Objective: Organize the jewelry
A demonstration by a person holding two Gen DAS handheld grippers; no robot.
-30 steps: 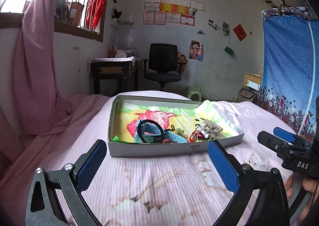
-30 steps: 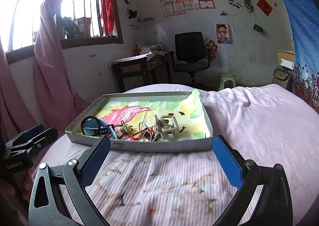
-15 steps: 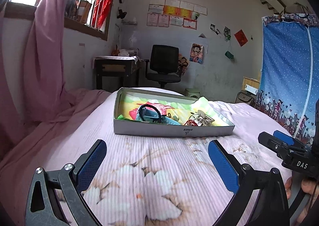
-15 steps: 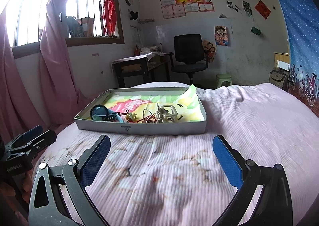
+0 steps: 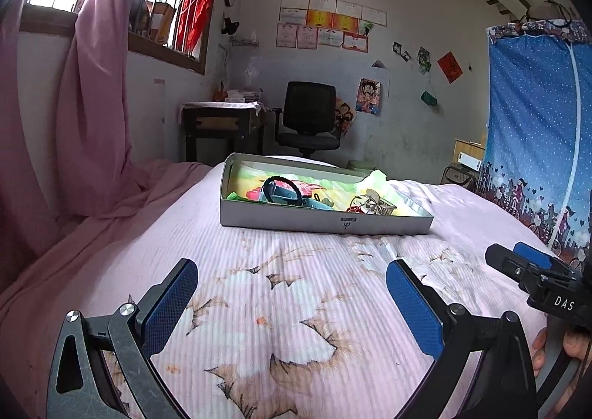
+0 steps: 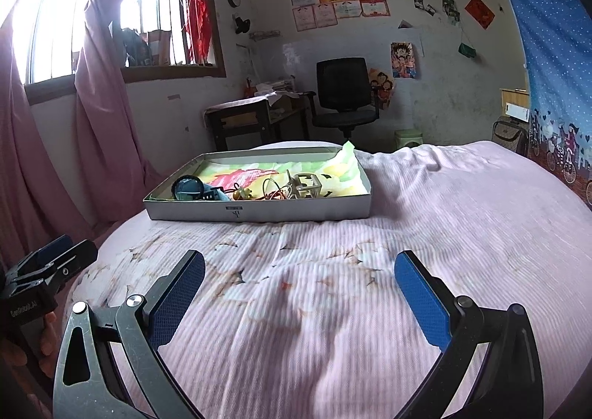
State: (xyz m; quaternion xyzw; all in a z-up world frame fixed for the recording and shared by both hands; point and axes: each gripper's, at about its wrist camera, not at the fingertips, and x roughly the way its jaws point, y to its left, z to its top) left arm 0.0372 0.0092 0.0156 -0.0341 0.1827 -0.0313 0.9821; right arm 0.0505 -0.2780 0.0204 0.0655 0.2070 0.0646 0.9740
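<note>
A shallow grey cardboard box (image 5: 325, 224) (image 6: 259, 212) lined with colourful paper sits on the pink bed. It holds a black hair ring with a blue band (image 5: 283, 191) (image 6: 188, 188), a tangle of red cord and rings (image 5: 360, 205) (image 6: 273, 191), and a clear square piece (image 6: 307, 186). My left gripper (image 5: 292, 285) is open and empty, well short of the box. My right gripper (image 6: 299, 276) is open and empty, also short of the box. Each gripper shows at the edge of the other's view.
The pink flowered bedspread (image 5: 281, 304) covers the bed. A pink curtain (image 5: 85, 123) hangs at the left. A desk (image 5: 222, 123) and black office chair (image 5: 309, 115) stand behind. A blue curtain (image 5: 536, 123) is at the right.
Both grippers have pulled back from the box, which now looks smaller and farther away. Both stay open and empty.
</note>
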